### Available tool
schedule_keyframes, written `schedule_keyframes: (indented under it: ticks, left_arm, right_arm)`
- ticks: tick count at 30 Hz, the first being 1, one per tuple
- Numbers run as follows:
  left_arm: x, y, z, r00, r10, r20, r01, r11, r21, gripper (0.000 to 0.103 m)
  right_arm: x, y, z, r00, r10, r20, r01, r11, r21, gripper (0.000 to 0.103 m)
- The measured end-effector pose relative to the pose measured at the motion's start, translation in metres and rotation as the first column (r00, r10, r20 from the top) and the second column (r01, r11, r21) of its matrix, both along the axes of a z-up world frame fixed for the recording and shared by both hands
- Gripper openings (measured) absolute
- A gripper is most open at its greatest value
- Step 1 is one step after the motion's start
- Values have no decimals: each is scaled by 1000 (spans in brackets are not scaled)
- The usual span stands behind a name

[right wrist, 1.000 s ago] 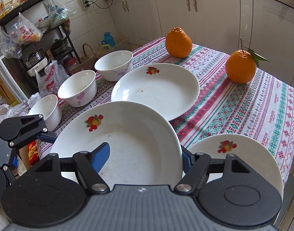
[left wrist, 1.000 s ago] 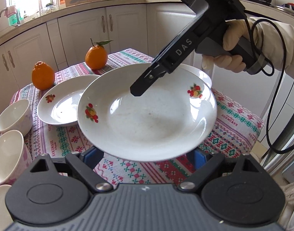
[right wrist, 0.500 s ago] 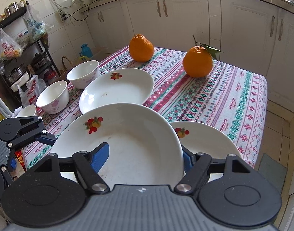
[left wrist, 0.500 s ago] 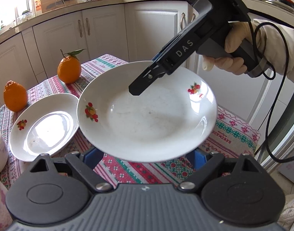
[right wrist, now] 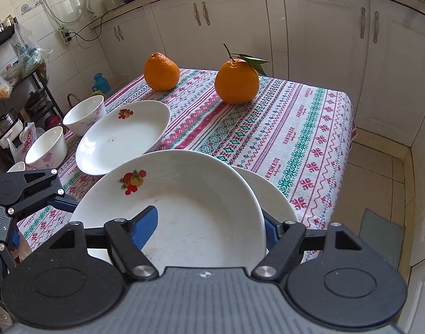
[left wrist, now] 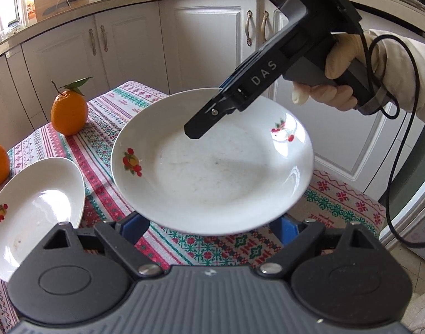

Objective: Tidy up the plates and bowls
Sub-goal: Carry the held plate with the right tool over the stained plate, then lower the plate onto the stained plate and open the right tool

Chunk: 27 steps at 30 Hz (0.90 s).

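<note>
Overhead, the lifted plate (left wrist: 212, 167) hangs above the cloth-covered counter (right wrist: 296, 128), partly over a second plate (right wrist: 273, 194); a third plate (right wrist: 123, 136) and two bowls (right wrist: 84, 114) sit to its left, two oranges (right wrist: 236, 80) farther back. The right gripper (right wrist: 209, 222) pinches its rim, one finger inside and one outside. The left gripper (left wrist: 212, 222) has its fingers (left wrist: 134, 222) spread under the plate's near edge; contact unclear.
</note>
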<state>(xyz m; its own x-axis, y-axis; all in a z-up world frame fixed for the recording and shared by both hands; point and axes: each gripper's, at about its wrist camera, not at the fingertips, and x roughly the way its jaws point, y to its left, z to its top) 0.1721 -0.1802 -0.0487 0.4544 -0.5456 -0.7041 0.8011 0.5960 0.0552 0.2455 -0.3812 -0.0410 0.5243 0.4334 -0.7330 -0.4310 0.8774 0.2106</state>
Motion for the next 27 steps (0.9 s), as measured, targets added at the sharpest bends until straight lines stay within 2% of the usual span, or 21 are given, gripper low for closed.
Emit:
schedule_keyframes:
  ticks: [15,27]
  left_arm:
    - [13,-13,-7,999,-15,-29,15,1000,-1,92]
    - [21,-13,-12,999,9,-39,-10,1000,-9,93]
  right_arm:
    - [5,-16,-14,999,-40,-24,40,999,-1,81]
    - [0,-25,-17,997,-73,-40,73,997,-2,81]
